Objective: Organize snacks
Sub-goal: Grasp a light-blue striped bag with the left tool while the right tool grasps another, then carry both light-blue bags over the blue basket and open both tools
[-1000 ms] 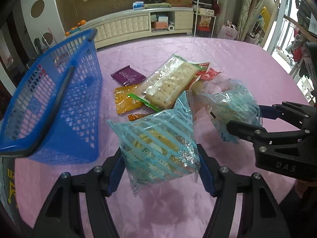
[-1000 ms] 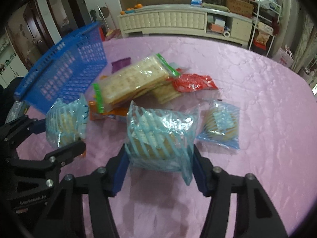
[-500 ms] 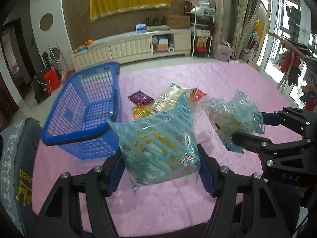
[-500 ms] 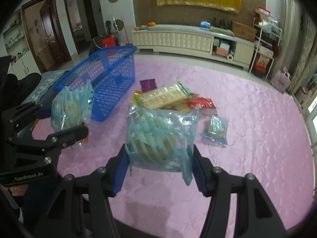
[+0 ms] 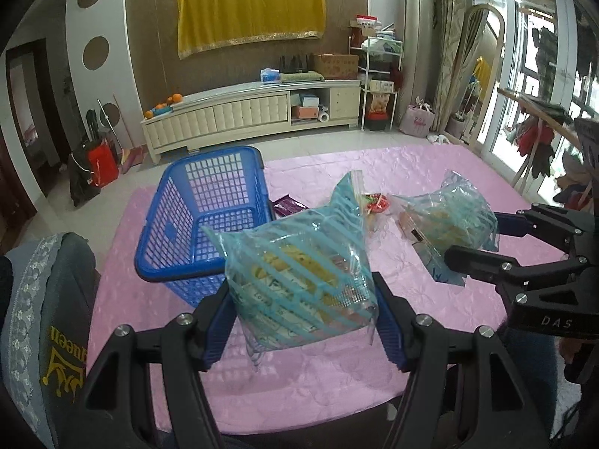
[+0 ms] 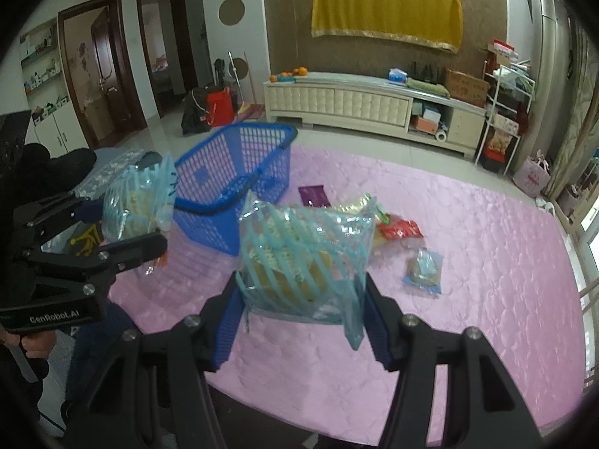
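Crinkly striped snack bag (image 5: pixel 299 280), latticed basket (image 5: pixel 209 209)

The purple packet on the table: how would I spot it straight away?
Find the blue basket on the pink tablecloth. Just right of it lies the purple packet, flat and alone. It is the only dark purple wrapper; the other snacks are red, yellow or clear blue.

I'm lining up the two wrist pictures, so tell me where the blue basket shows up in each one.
Left wrist view: the blue basket sits left of centre, behind and left of the striped bag held in the near jaws.
Right wrist view: the blue basket sits left of centre, beyond the striped bag held in the near jaws.
Shared landmark: the yellow cloth on the far wall.
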### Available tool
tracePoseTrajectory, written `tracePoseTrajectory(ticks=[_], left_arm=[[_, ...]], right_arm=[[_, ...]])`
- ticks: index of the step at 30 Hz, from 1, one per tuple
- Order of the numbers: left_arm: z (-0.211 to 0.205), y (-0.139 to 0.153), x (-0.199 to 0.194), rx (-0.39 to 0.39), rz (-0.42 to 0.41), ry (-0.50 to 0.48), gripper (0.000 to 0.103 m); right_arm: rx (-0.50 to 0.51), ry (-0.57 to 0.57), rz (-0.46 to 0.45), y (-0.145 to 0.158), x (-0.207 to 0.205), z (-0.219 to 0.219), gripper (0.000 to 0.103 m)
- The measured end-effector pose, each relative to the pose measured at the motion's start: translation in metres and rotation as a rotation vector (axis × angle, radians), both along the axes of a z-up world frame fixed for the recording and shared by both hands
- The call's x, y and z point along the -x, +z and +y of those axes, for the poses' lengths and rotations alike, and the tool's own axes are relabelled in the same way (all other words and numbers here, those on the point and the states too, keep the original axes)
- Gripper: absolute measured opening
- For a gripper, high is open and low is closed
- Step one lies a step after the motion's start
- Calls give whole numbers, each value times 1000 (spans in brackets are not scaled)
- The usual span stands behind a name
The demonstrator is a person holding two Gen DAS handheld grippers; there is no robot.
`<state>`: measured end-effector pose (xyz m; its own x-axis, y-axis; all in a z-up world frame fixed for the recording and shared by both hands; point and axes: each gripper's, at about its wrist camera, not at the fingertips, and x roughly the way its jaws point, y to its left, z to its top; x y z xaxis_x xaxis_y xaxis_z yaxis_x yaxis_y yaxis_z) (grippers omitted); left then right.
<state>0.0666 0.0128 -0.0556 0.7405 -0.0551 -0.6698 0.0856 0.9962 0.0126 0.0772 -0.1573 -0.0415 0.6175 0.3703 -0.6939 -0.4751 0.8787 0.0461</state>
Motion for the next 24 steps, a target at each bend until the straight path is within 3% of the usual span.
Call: tracePoseTrajectory(ticks=[11, 18, 24], left_arm=[[64, 46, -21, 7, -52, 28, 64], [108, 62, -44, 42, -18, 52, 64], [128, 68, -63, 25, -15, 70, 64]], right_arm=[[-7, 76, -40, 36, -31, 47, 63], [-9, 127, -71, 60, -60, 85, 63], [0, 171, -65, 66, -86, 118, 63]])
